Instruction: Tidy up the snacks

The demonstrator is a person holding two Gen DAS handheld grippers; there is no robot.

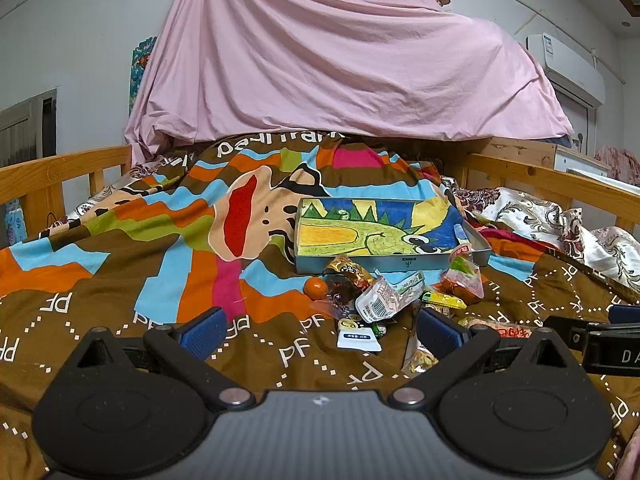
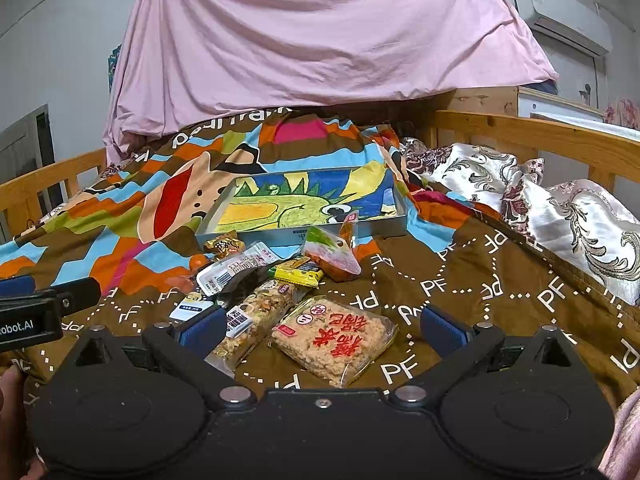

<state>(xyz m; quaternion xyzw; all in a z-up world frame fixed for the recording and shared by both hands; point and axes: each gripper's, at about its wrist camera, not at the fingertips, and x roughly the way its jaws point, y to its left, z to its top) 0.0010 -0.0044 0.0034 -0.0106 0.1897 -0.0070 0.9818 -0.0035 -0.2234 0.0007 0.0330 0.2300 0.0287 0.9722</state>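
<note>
A shallow grey box (image 1: 482, 254) (image 2: 396, 222) lined with a dragon drawing lies on the bed quilt. In front of it is a pile of snacks: a small orange (image 1: 316, 288), a gold-wrapped sweet (image 1: 348, 270) (image 2: 224, 245), a white packet (image 1: 384, 298) (image 2: 228, 272), a yellow-green bar (image 1: 444, 300) (image 2: 298, 272), an orange bag (image 1: 462, 280) (image 2: 336, 258), a nut bar (image 2: 256, 314) and a rice cake pack (image 2: 334, 338). My left gripper (image 1: 320, 332) is open and empty, short of the pile. My right gripper (image 2: 320, 330) is open, fingers either side of the rice cake pack and nut bar.
The colourful quilt (image 1: 120, 248) covers the bed, with wooden rails (image 1: 44, 178) (image 2: 560, 136) on both sides. A floral blanket (image 2: 560, 216) lies bunched at the right. A pink sheet (image 1: 340, 60) drapes over things at the back.
</note>
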